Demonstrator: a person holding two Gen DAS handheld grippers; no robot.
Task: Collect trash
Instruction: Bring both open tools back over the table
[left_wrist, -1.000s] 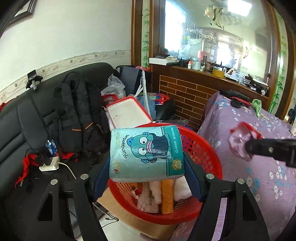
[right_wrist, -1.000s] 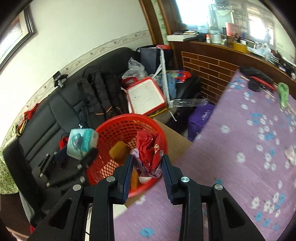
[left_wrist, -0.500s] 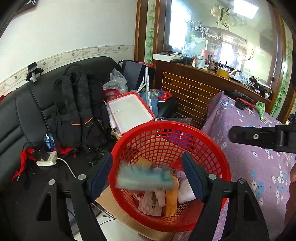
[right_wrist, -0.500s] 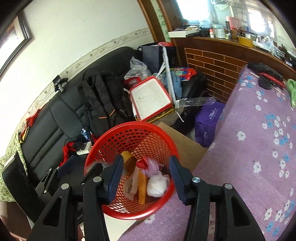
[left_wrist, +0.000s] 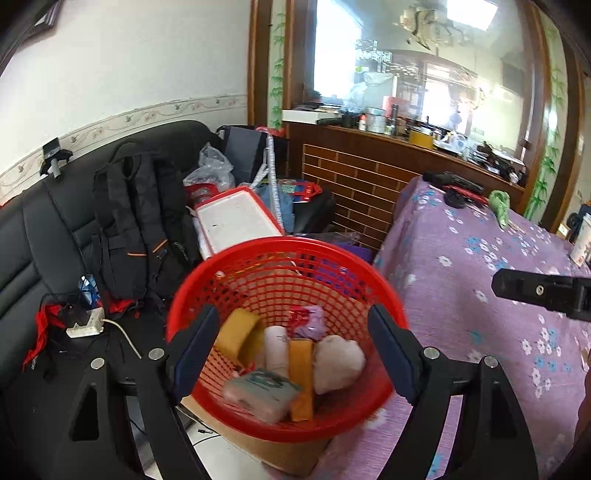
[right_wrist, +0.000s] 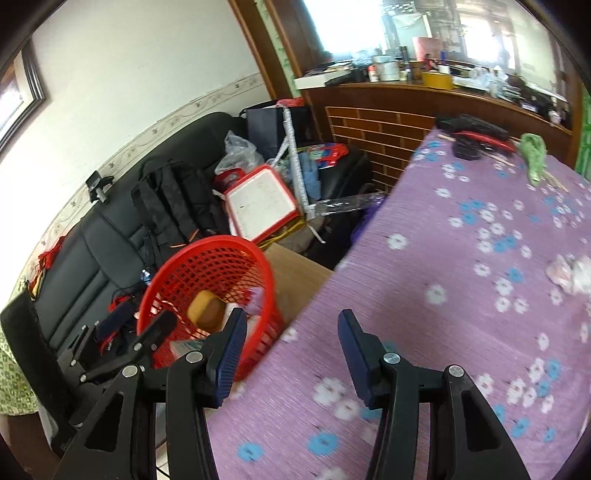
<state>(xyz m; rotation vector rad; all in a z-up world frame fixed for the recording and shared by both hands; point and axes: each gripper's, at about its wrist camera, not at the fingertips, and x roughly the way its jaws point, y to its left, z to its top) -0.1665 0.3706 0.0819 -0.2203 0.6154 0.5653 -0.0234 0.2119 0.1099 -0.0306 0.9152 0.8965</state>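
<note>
A red mesh basket (left_wrist: 288, 243) stands on a cardboard box (left_wrist: 258, 443) beside the purple flowered table (right_wrist: 443, 295). In it lie a teal cartoon tissue pack (left_wrist: 262, 391), a red and pink wrapper (left_wrist: 308, 321), a yellow block (left_wrist: 238, 332) and a white crumpled wad (left_wrist: 338, 363). My left gripper (left_wrist: 291, 314) hangs over the basket, its jaws opening with nothing held between them. My right gripper (right_wrist: 291, 314) is open and empty over the table edge, with the basket (right_wrist: 207, 245) to its left. A crumpled pink and white scrap (right_wrist: 570, 275) lies on the table at the right.
A black sofa (left_wrist: 33, 236) carries a black backpack (left_wrist: 136, 221), a red-rimmed white tray (left_wrist: 236, 218), bags and a power strip (left_wrist: 86, 325). A green cloth (right_wrist: 532, 155) and black tools (right_wrist: 469, 129) lie at the table's far end, before a wooden counter (right_wrist: 388, 99).
The tissue pack dropped from my left gripper into the basket. The red wrapper left my right gripper and lies in the basket; that gripper opened and swung right over the table.
</note>
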